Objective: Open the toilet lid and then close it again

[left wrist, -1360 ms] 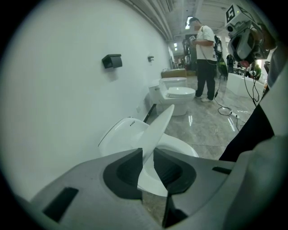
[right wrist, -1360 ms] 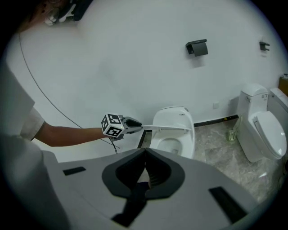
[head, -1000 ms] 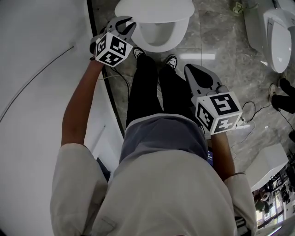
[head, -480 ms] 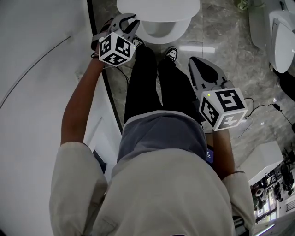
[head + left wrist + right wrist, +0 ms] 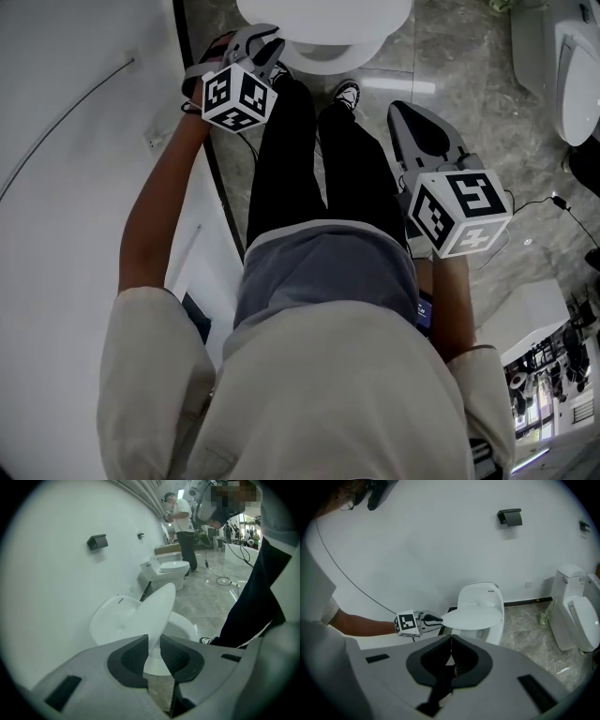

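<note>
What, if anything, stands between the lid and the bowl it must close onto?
Nothing visible does. The left tool grips the lid by its edge, holding it partway above the bowl, and the gap between them shows nothing in it. The right tool hangs well aside, shut and empty.

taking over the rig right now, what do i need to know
Left gripper: shut on the rim of the white oval plastic toilet lid.
Right gripper: shut, empty, away from the toilet.
Lid: partway down, tilted above the white ceramic toilet bowl.
Done: opening, it seems; the lid has been coming down.
Left to do: lower it fully, then let go.
</note>
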{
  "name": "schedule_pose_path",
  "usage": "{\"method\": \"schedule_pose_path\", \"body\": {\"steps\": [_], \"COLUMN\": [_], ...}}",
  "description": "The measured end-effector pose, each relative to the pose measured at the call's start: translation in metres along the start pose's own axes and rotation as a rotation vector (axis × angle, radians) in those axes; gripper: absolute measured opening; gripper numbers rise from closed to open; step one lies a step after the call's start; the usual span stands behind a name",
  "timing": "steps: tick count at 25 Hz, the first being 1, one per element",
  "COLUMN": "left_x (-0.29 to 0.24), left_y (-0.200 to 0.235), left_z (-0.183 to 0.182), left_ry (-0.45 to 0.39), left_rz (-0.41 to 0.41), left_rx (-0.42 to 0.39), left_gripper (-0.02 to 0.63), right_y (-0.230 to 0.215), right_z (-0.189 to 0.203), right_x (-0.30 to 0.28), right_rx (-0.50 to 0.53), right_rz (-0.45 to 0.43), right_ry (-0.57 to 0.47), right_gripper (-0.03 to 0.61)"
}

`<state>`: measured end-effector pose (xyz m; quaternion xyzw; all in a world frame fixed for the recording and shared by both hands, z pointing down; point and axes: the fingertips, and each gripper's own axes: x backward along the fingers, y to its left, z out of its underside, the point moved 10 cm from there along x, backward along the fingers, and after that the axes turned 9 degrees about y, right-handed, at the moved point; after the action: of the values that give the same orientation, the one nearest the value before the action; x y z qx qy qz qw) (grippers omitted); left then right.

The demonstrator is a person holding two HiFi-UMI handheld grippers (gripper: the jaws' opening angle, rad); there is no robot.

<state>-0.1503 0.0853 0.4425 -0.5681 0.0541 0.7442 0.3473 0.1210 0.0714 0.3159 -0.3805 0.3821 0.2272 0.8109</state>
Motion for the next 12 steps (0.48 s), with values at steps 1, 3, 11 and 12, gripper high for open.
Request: {"method": "schedule_pose_path", "body": {"steps": [1,3,11,12], "left_x": [-0.002,-0.008,-0.022,-0.025], "left_y": [-0.003,-0.007,-0.031,-0.033], "left_z": [0.004,0.014,0.019,0.021], "left_ry": [0.003,0.011,0.047,0.051], "left_rz": [0.002,0.007,0.044,0.048], "left_rx": [-0.007,-0.024,-0.058,-0.06], "left_gripper": [0.066,0.066,0.071,0.072], "right_y": [0.001,0.003,-0.004,-0.004], "right_z": [0.001,0.003,0.015,0.014], "right_x": [-0.004,-0.013,-0.019,-0.022], "right_rx": [-0.002,-0.007,-0.041,-0.04], "right_rz": [0.001,0.0,-0.027,-0.028], "right_ry": [0.001,0.003,0.044,0.046], "right_gripper": [0.009,0.009,0.009,0.009]}}
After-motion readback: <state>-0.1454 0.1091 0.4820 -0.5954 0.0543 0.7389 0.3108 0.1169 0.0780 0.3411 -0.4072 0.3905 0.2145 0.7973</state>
